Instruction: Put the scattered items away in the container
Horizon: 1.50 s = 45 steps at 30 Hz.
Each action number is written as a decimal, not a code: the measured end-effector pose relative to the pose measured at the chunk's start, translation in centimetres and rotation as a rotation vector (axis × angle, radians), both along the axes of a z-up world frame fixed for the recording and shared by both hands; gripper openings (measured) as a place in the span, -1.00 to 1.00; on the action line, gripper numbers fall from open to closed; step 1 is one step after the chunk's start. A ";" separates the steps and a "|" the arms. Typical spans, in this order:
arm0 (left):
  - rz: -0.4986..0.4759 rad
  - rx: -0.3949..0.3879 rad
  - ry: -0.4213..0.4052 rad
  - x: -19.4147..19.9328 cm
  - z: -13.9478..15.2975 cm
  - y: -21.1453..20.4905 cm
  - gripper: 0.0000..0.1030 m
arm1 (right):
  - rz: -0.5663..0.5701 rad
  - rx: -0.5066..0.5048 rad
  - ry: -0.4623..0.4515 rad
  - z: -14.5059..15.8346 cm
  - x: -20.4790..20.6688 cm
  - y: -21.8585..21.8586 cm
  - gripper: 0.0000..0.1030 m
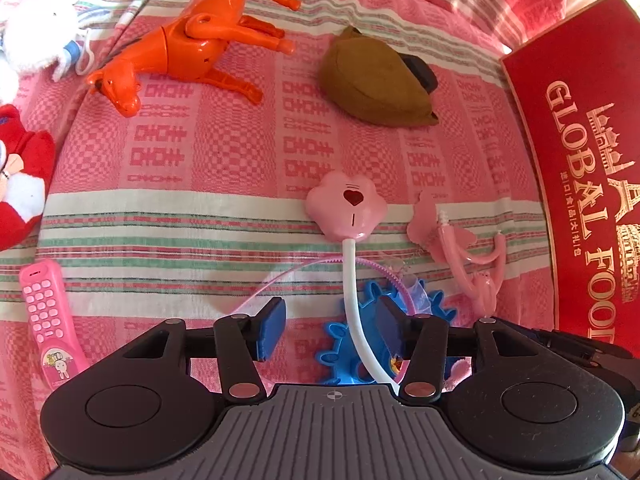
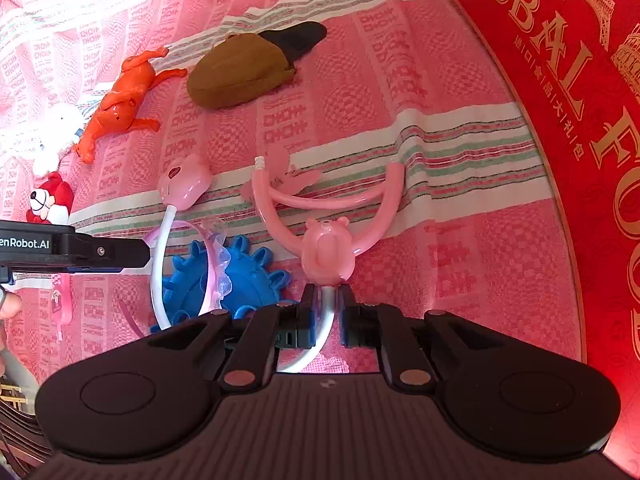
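The task is looking near its beginning. The orange horse (image 1: 188, 46), the brown pouch (image 1: 376, 80), the pink phone (image 1: 50, 320), the blue gear (image 1: 352, 344) and the soft toys are all lying on the pink cloth (image 1: 200, 160), outside the red box (image 2: 580, 120) at the right.

The right gripper (image 2: 325, 308) is reaching low and forward, its fingers nearly closed around the white tube of the pink stethoscope (image 2: 326, 250), just behind its bear-shaped piece; whether they are pinching it yet, I cannot tell. The left gripper (image 1: 332, 328) is hovering above the gear with fingers wide apart, holding nothing; the other white tube is passing between them.
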<state>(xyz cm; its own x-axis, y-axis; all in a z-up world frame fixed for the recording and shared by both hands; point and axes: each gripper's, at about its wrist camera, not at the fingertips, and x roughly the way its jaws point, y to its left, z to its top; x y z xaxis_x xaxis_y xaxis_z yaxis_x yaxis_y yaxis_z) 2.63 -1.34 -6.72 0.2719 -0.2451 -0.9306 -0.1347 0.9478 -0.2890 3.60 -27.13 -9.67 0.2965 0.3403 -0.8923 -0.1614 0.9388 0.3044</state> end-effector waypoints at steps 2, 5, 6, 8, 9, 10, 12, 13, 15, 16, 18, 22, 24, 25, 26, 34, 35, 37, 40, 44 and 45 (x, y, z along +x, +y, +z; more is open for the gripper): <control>-0.013 0.014 0.002 0.5 -0.2 -0.9 0.27 | -0.004 0.015 0.011 -0.1 0.1 -0.1 -0.74; -0.027 0.054 0.007 1.0 -0.6 -2.1 0.26 | -0.016 0.040 0.032 -0.4 0.3 -0.5 -0.70; -0.030 0.066 0.011 1.1 -0.8 -2.4 0.24 | -0.023 0.054 0.040 -0.5 0.3 -0.6 -0.70; -0.033 0.092 0.012 1.3 -1.2 -2.7 0.11 | -0.033 0.068 0.046 -0.5 0.3 -0.8 -0.64; -0.038 0.115 0.009 1.4 -1.3 -2.9 -0.44 | -0.038 0.070 0.046 -0.5 0.3 -1.0 -0.61; -0.052 0.141 0.011 1.4 -1.5 -3.1 -0.78 | -0.042 0.071 0.046 -0.5 0.3 -1.1 -0.55; -0.061 0.147 0.005 1.3 -1.5 -3.3 -0.91 | -0.051 0.071 0.048 -0.6 0.2 -1.5 -0.51; -0.070 0.157 -0.001 1.2 -1.4 -3.5 -0.92 | -0.053 0.071 0.050 -0.6 0.2 -1.6 -0.49; -0.084 0.174 -0.009 1.1 -1.4 -3.8 -0.91 | -0.050 0.070 0.051 -0.6 0.2 -1.7 -0.48; -0.088 0.176 -0.010 1.0 -1.4 -3.8 -0.90 | -0.047 0.068 0.051 -0.6 0.2 -1.6 -0.48; -0.094 0.163 -0.004 1.0 -1.5 -3.9 -0.62 | -0.037 0.067 0.049 -0.6 0.2 -1.4 -0.48; -0.087 0.194 -0.002 1.3 -1.7 -4.3 -0.24 | 0.012 0.035 0.022 -0.8 0.6 -0.4 -0.50; -0.080 0.217 0.011 1.6 -2.0 -4.5 0.18 | 0.036 0.029 0.009 -0.8 0.8 -0.2 -0.50; -0.076 0.217 0.011 1.6 -2.0 -4.6 0.20 | 0.049 0.027 0.002 -0.8 0.8 -0.1 -0.50; -0.079 0.230 0.012 1.6 -2.0 -4.8 0.20 | 0.059 0.026 -0.004 -0.8 0.8 0.0 -0.50; -0.080 0.376 0.002 1.2 -1.8 -7.1 -0.92 | 0.089 0.118 0.016 -1.2 0.9 -2.0 -0.51; -0.075 0.383 -0.004 1.1 -1.7 -7.3 -0.93 | 0.096 0.125 0.015 -1.2 0.9 -2.0 -0.51; -0.068 0.395 -0.013 0.9 -1.4 -7.6 -0.94 | 0.098 0.145 0.016 -1.3 0.9 -2.2 -0.50; -0.061 0.397 -0.016 0.6 -0.9 -7.8 -0.94 | 0.087 0.179 0.016 -1.4 1.1 -2.4 -0.44; -0.065 0.396 0.007 0.9 -1.2 -7.6 -0.88 | 0.081 0.187 -0.008 -1.4 0.9 -2.3 -0.47; -0.070 0.400 0.007 1.0 -1.4 -7.5 -0.88 | 0.089 0.180 -0.019 -1.3 0.8 -2.1 -0.48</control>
<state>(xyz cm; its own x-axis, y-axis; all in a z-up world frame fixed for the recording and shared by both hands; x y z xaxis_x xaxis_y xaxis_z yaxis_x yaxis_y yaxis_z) 3.63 -8.87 -8.10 0.2603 0.1192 -0.9582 -0.0663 0.9922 0.1054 4.39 -29.23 -10.99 0.2745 0.5194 -0.8093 -0.2484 0.8513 0.4621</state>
